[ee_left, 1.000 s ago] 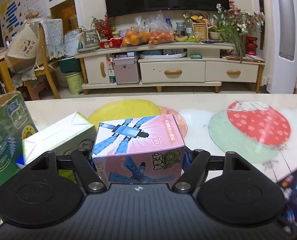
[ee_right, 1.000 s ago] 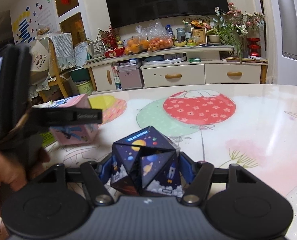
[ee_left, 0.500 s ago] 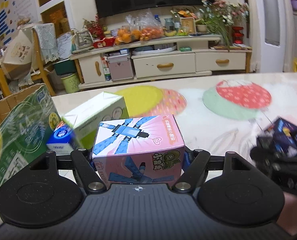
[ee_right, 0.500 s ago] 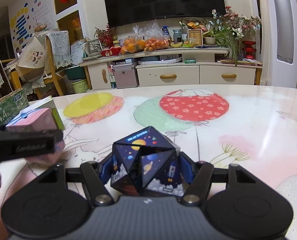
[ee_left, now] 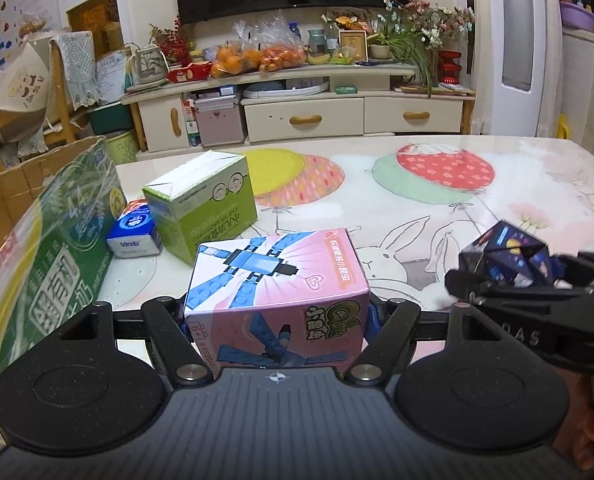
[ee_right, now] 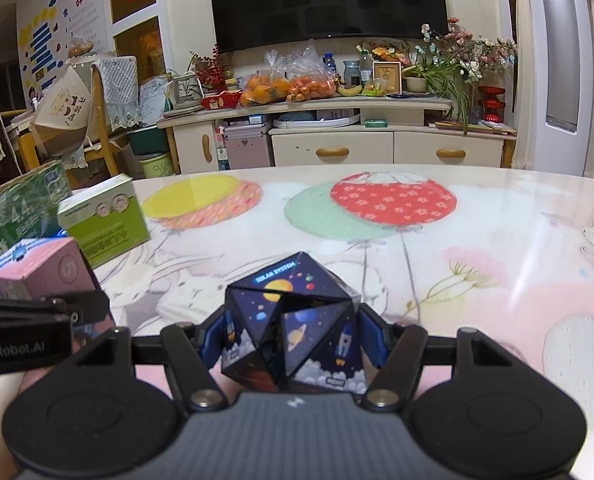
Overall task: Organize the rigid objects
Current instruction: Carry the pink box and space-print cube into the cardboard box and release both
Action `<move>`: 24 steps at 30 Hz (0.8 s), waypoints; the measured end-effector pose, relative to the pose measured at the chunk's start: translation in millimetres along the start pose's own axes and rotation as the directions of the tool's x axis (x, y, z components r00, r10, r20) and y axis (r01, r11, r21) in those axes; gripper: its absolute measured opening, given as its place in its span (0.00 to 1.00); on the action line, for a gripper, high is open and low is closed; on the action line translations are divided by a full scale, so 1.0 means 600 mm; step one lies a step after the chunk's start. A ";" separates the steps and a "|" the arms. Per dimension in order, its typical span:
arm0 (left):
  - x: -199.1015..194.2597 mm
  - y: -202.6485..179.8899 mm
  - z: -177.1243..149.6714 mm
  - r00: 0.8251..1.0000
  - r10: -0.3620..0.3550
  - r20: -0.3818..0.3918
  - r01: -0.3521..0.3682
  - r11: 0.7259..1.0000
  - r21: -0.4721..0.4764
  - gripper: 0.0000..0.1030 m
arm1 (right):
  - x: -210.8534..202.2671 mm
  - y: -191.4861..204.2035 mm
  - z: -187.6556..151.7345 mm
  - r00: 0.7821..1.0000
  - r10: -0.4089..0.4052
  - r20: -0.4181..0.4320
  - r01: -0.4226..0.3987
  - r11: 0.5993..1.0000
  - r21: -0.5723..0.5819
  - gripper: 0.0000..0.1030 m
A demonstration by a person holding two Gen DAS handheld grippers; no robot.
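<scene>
My left gripper [ee_left: 276, 312] is shut on a pink box with a blue brick figure [ee_left: 275, 276], held above the table. That pink box [ee_right: 37, 268] also shows at the left of the right wrist view. My right gripper [ee_right: 293, 332] is shut on a dark blue cube printed with planets and rockets [ee_right: 293, 320]. The same cube [ee_left: 505, 254] appears at the right of the left wrist view, with the right gripper's black frame around it. A green and white box [ee_left: 205, 200] and a small blue packet [ee_left: 133, 232] stand on the table ahead of the pink box.
An open cardboard carton with green print [ee_left: 53, 240] stands at the left table edge. The tabletop [ee_left: 417, 216] has balloon and rabbit drawings. Beyond the table are a chair [ee_right: 97, 128] and a TV cabinet [ee_right: 337, 140] crowded with fruit bags and plants.
The left gripper has drawn back with the pink box; the green box and carton now show farther ahead. The right gripper with its cube has come up beside it on the right.
</scene>
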State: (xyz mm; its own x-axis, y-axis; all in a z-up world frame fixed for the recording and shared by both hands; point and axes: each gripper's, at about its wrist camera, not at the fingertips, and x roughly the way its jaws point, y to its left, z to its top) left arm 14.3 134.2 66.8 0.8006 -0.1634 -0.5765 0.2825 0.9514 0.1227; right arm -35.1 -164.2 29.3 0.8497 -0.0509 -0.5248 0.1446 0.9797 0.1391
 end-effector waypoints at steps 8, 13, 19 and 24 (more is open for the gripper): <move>-0.023 0.002 -0.012 0.998 -0.056 -0.006 0.056 0.998 -0.003 0.87 | -0.031 0.030 -0.018 1.000 0.000 -0.030 0.000 1.000 0.001 0.63; -0.041 0.012 -0.011 0.995 -0.097 -0.002 0.097 0.995 -0.004 0.87 | -0.051 0.047 -0.025 0.999 -0.002 -0.043 0.001 1.000 -0.007 0.63; -0.059 0.022 -0.003 0.989 -0.147 0.006 0.147 0.989 -0.001 0.87 | -0.078 0.066 -0.030 0.999 -0.004 -0.051 0.003 1.000 -0.014 0.63; -0.073 0.030 0.006 0.984 -0.177 0.013 0.177 0.984 -0.001 0.87 | -0.101 0.077 -0.026 0.999 -0.008 -0.044 0.008 1.000 -0.010 0.63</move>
State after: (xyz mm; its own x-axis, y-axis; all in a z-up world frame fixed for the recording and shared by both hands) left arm -14.1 157.5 97.1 0.7448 -0.3322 -0.5788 0.4191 0.9078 0.0182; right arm -87.6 -112.6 54.6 0.8253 -0.0506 -0.5624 0.1463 0.9811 0.1265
